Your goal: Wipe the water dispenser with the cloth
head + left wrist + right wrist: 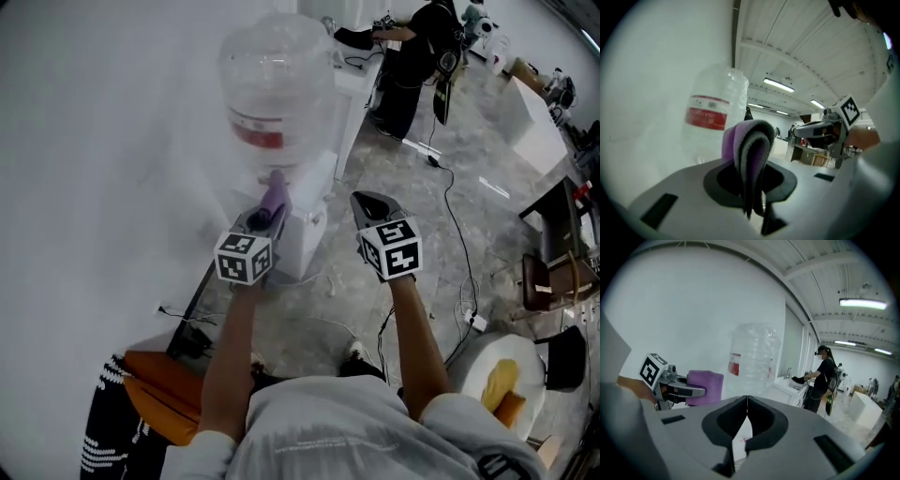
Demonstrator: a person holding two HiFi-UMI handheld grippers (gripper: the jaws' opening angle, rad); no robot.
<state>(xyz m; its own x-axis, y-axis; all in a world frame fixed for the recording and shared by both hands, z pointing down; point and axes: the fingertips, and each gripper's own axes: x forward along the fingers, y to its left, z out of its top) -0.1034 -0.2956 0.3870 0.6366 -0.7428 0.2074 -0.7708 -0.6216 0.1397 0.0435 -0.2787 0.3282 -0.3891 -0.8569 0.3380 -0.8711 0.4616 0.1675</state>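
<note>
A white water dispenser (305,220) stands against the wall with a clear bottle (277,94) with a red label on top. My left gripper (269,208) is shut on a folded purple cloth (274,194), held just in front of the dispenser's top below the bottle. The cloth (750,154) sticks up between the jaws in the left gripper view, with the bottle (715,122) behind it. My right gripper (372,204) is shut with nothing in it, to the right of the dispenser. In the right gripper view the jaws meet (746,416), and the cloth (704,386) and bottle (754,357) show ahead.
A person in black (412,56) stands at a white counter (361,70) behind the dispenser. Cables (450,216) trail across the marble floor. White boxes (534,122) and a chair (553,272) are on the right. An orange item (164,389) lies by the wall at lower left.
</note>
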